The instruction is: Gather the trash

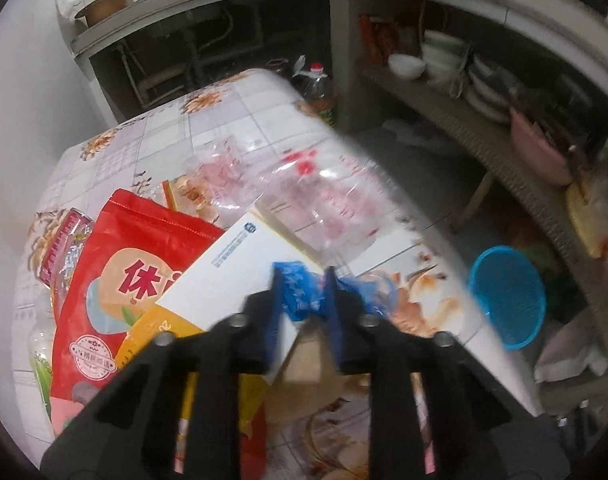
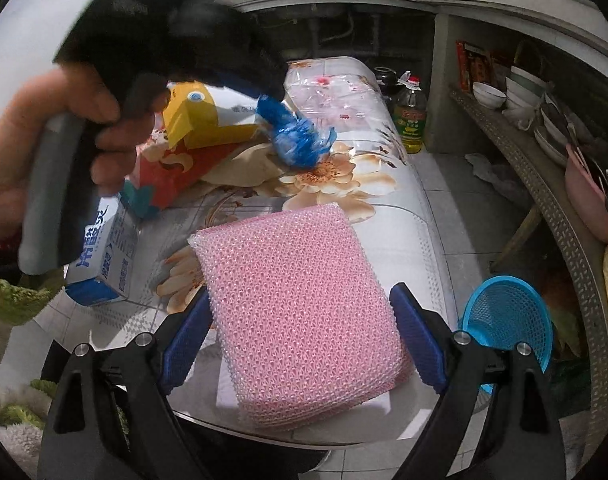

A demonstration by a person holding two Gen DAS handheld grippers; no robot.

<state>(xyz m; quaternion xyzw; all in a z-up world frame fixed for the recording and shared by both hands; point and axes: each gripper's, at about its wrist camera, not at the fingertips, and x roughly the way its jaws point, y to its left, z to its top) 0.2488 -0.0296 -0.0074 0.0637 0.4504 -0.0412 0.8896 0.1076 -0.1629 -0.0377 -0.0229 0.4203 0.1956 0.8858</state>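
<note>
My left gripper (image 1: 304,280) is shut on a crumpled blue plastic wrapper (image 1: 299,292) and holds it above the table; the wrapper also shows in the right wrist view (image 2: 295,136). My right gripper (image 2: 299,300) is shut on a pink mesh sponge (image 2: 299,284) over the near end of the table. On the floral tablecloth (image 1: 231,120) lie a red snack bag (image 1: 119,276), a white and yellow box (image 1: 223,280), a clear plastic bag (image 1: 304,184) and a blue and white carton (image 2: 103,264).
A blue mesh basket (image 2: 508,320) stands on the floor to the right of the table; it also shows in the left wrist view (image 1: 508,296). An oil bottle (image 2: 410,120) stands at the table's far end. A wicker shelf (image 2: 544,184) with bowls is at the right.
</note>
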